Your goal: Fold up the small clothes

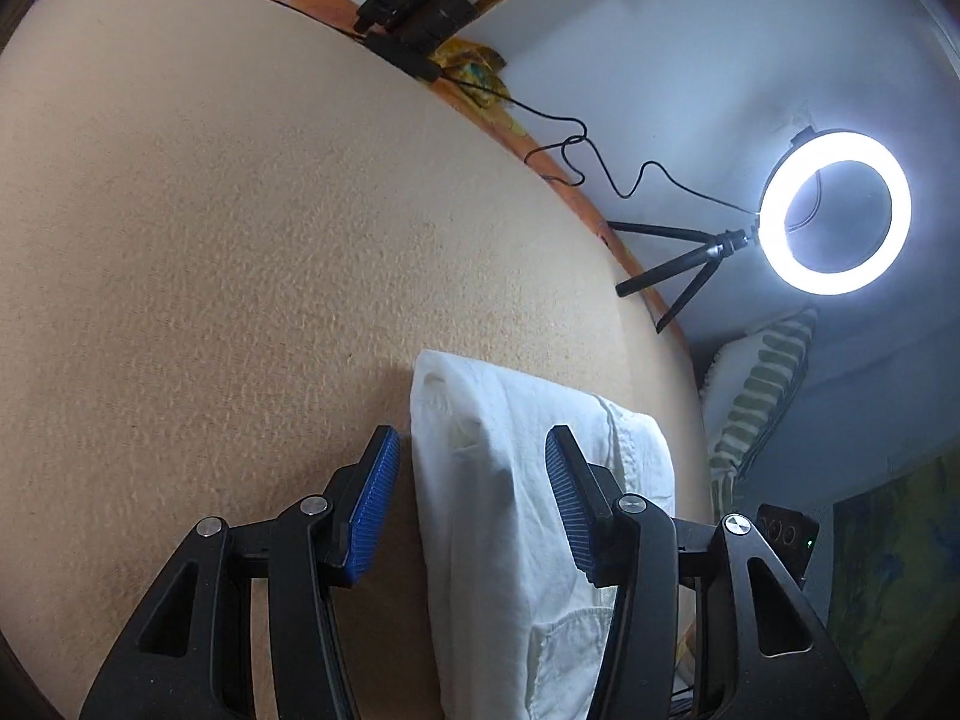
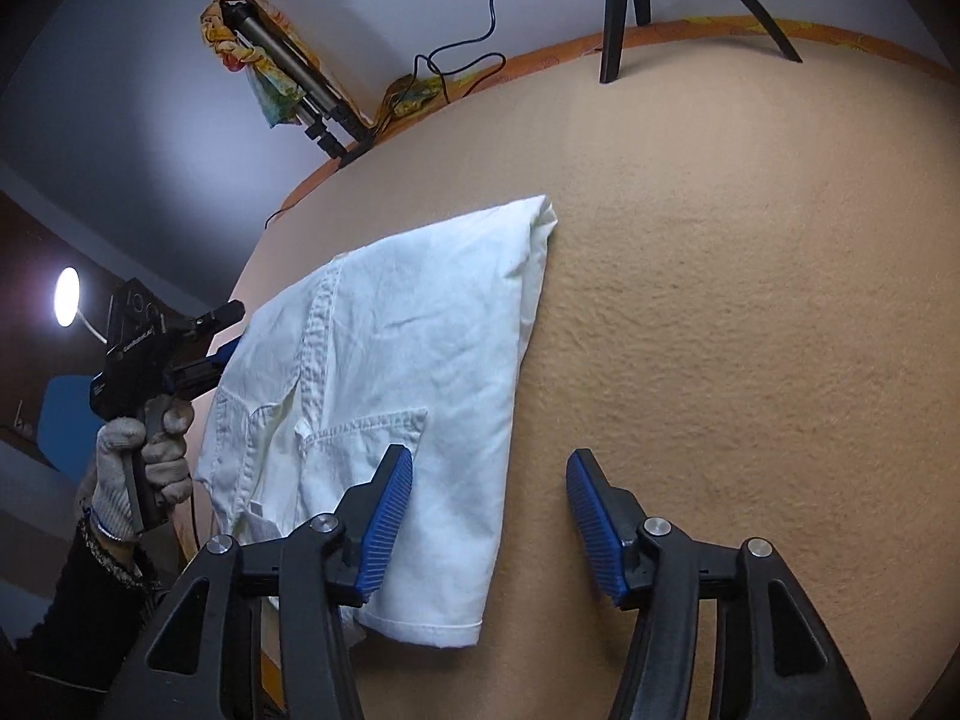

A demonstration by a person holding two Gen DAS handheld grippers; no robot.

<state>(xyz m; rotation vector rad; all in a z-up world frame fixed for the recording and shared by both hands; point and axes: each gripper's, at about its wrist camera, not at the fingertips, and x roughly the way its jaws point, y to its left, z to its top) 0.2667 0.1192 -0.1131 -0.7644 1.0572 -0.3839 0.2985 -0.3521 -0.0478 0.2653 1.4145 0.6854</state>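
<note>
Both tongs stand wide and grip nothing. The left tongs (image 1: pixel 472 501) straddle the folded white garment (image 2: pixel 408 360); the right tongs (image 2: pixel 490 519) hover at its hemmed end. It lies flat beside the desk (image 2: pixel 720 330) edge.

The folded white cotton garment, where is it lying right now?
The folded white cotton garment lies flat on the tan textured tabletop, near its left edge in the right wrist view, under the open left gripper.

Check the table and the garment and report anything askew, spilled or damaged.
Nothing is spilled or damaged. The folded white garment lies askew at the table edge, its near corner seeming to overhang in the right wrist view. A black cable trails loosely along the far edge.
</note>
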